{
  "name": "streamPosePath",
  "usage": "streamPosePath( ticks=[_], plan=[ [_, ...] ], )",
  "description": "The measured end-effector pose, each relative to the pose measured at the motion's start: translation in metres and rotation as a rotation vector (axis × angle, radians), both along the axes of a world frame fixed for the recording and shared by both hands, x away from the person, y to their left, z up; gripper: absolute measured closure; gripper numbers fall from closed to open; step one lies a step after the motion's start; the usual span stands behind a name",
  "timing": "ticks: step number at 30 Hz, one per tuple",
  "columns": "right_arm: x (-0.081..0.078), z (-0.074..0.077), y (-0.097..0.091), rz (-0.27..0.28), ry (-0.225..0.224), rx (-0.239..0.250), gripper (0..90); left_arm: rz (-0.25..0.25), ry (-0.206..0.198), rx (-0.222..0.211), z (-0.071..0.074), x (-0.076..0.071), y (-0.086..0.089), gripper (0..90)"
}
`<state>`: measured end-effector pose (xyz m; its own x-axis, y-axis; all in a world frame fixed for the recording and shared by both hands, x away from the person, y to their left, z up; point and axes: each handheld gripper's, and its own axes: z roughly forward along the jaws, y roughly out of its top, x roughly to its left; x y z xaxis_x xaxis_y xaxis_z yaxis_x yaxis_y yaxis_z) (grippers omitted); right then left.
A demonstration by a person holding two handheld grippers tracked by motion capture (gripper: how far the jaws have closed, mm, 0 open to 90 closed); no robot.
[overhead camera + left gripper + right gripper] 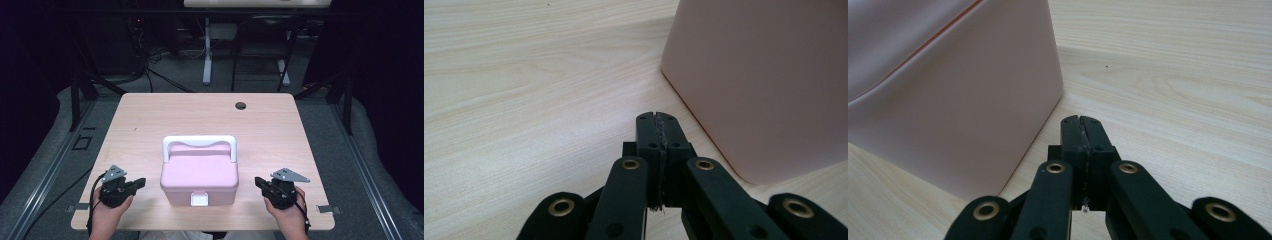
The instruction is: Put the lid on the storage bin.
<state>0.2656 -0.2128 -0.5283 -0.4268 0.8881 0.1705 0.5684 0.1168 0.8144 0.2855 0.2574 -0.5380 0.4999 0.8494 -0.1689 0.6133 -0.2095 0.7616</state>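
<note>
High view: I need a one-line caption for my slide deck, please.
Pink box with white handle on wooden table, flanked by shut left gripper and right gripper.

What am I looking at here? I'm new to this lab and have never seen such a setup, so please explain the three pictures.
No robot here: a person sits at a wooden table and holds a hand-operated two-jaw tool in each hand. The high view looks down from above the person's side. In it the left gripper and the right gripper rest on either side of a pink plastic box with a white handle and a white front latch.

The other two pictures come from small cameras riding on the tools, looking along their black jaws. In both, the jaws are shut on nothing, with the box's pink wall close by. Neither tool touches the box.
</note>
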Motion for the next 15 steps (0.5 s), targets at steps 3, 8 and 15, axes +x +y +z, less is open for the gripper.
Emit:
streamPosePath(
  ticks=[3, 8, 15],
  plan=[
    [0.0002, -0.0014, 0.0008, 0.004, 0.003, 0.003, 90.0, -0.006, 0.007, -0.001, -0.0008, 0.0001, -0.0008, 89.7],
    [0.0006, -0.0035, 0.0033, 0.013, 0.007, -0.006, 90.0, -0.006, 0.012, 0.003, -0.0041, 0.0007, -0.0027, 89.2],
    [0.0026, -0.0073, 0.0032, 0.016, 0.007, 0.005, 79.1, 0.007, -0.002, -0.008, -0.0073, 0.0021, -0.0025, 71.4]
  ],
)
